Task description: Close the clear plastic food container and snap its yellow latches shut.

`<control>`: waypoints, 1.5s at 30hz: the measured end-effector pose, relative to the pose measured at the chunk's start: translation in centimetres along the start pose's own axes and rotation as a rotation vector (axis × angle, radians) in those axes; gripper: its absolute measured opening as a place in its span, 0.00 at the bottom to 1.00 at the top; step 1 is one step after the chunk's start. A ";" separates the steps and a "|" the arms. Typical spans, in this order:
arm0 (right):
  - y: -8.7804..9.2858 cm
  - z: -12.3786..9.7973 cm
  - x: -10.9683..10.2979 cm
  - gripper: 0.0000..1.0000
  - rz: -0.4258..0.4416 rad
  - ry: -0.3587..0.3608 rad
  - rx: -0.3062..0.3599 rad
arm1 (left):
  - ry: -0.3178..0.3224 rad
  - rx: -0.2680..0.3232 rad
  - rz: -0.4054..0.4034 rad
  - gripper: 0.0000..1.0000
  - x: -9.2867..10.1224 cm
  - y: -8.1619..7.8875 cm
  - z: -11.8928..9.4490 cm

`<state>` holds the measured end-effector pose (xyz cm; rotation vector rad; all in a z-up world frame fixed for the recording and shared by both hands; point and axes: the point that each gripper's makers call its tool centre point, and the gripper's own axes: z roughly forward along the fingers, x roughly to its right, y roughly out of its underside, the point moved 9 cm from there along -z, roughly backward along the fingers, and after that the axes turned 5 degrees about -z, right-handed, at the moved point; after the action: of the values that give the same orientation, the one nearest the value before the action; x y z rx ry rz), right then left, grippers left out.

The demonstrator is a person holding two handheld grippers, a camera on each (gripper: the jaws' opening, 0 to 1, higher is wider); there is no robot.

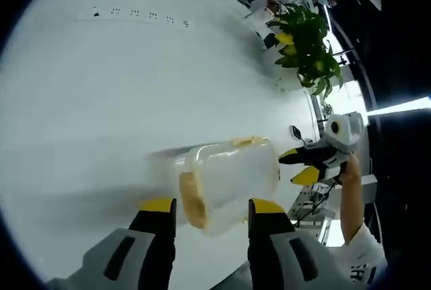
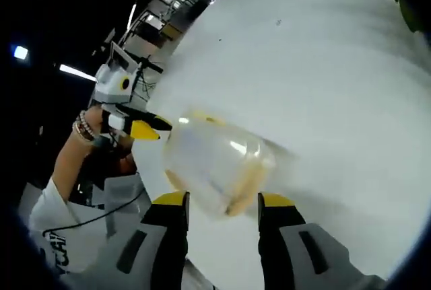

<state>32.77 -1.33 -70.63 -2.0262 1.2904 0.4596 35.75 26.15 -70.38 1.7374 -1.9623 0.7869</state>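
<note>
- A clear plastic food container (image 1: 232, 182) with yellow latches sits on a large white table (image 1: 101, 81), between the two grippers. In the right gripper view the same container (image 2: 215, 165) looks blurred.
- A yellow latch (image 1: 190, 199) shows on the container's near side in the left gripper view, and another yellow edge (image 1: 249, 141) along its far rim. It probably has its lid on, but the blur hides whether any latch is snapped down.
- The left gripper (image 1: 212, 208), grey with yellow tips, has its jaws wide apart, straddling the near end of the container and gripping nothing.
- The right gripper (image 2: 222, 199) is likewise spread wide, its tips either side of the container and holding nothing. It also appears at the container's far side (image 1: 304, 165) in the left gripper view, held by a person's hand (image 1: 350, 169).
- The left gripper shows in the right gripper view too (image 2: 145, 128).
- A green leafy potted plant (image 1: 306, 44) stands well apart at the table's far edge.
- Risk: the light container could slide or tip if one gripper presses a latch without the other bracing it, and a lid that is not seated would keep the latches from catching.
</note>
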 end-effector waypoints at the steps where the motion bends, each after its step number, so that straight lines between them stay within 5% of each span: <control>1: 0.0 0.2 0.1 0.38 -0.011 0.016 -0.013 | 0.004 -0.004 -0.009 0.35 0.2 0.0 0.1; 9: -0.6 1.1 0.4 0.33 -0.008 0.035 -0.036 | -0.017 -0.014 -0.006 0.33 0.6 0.0 0.7; 12: -0.7 1.1 0.9 0.24 -0.036 0.112 -0.071 | -0.056 -0.039 0.069 0.29 0.5 0.0 0.7; 19: -1.2 1.3 0.9 0.24 -0.018 0.085 -0.079 | -0.115 -0.051 0.075 0.18 0.6 0.0 0.8; 25: -1.1 1.3 0.7 0.23 -0.023 0.093 -0.085 | -0.174 -0.071 0.105 0.18 1.0 -0.1 1.1; 45: -0.9 1.5 0.5 0.22 -0.039 0.095 -0.098 | -0.171 -0.084 0.056 0.15 0.7 -0.3 1.4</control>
<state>33.89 -0.37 -71.63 -2.1740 1.3051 0.4202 36.07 24.71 -70.92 1.7578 -2.1313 0.5818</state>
